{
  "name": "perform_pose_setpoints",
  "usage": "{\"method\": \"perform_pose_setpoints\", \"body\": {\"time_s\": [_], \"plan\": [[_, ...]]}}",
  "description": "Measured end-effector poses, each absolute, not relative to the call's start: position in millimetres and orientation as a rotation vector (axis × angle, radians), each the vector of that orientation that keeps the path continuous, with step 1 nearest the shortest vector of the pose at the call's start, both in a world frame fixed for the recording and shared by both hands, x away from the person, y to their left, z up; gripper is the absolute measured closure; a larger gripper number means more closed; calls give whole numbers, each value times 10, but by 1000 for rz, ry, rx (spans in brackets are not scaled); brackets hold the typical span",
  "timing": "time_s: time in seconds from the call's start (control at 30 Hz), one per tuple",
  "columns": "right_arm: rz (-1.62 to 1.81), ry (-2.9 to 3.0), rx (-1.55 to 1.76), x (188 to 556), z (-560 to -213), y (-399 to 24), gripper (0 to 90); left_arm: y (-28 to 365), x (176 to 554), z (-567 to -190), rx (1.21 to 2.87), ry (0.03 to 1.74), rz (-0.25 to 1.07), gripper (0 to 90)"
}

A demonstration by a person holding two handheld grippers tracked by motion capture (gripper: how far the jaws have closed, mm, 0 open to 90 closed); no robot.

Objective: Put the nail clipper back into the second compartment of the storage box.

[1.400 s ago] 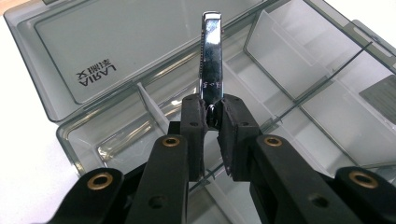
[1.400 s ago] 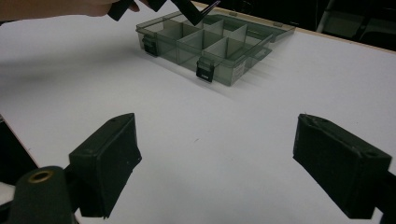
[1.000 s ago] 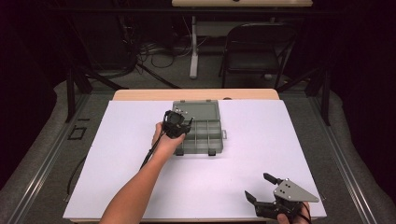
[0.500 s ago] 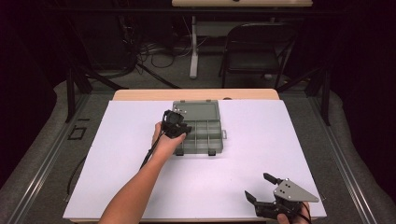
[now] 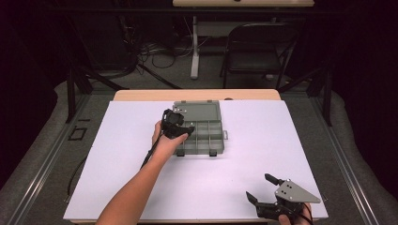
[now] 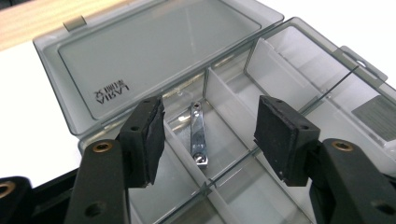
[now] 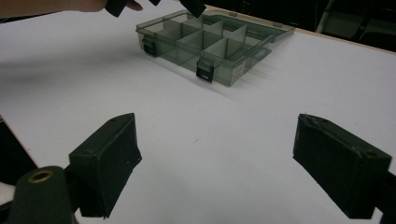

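With its jaws just opened and holding nothing, the left claw [image 6: 208, 140] hangs over the nail clipper [image 6: 198, 134] lying in the compartment box [image 5: 202, 127], so it should lift straight up, clear of the dividers.

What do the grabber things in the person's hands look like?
Each hand holds a black two-jaw gripper. The left gripper has thick black arms with small brass-coloured rivets and flat, dark rubbery pads. A black cable trails from it along the bare forearm; no sleeve shows. The right gripper looks the same but carries a grey three-cornered plate with small holes on top.
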State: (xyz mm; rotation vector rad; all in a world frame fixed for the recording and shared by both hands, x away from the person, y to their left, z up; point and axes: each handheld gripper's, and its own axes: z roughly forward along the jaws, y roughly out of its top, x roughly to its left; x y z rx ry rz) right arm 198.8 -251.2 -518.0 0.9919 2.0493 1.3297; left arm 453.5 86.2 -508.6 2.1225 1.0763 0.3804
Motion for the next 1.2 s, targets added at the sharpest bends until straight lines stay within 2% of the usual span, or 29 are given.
{"method": "perform_pose_setpoints", "body": {"time_s": [0.3,0.47,0.77,0.87,1.0,1.2], "plan": [[1326,2053,991,1987,-5181,-2508,138,892,4507,-5008,2126,1057,405,420],[1329,2049,997,1989,-5186,-2513,138,928,4479,-4944,2130,1042,468,419],[1326,2048,1010,2003,-5202,-2528,138,1104,4453,-4841,2061,1038,369,391],[1325,2052,1011,2004,-5206,-2522,138,1150,4421,-4827,2040,1045,321,364],[1324,2050,1010,2003,-5209,-2511,138,1210,4350,-4801,2050,1022,324,308],[1318,2051,1010,2006,-5208,-2496,138,1299,4225,-4758,2059,989,276,157]]}}
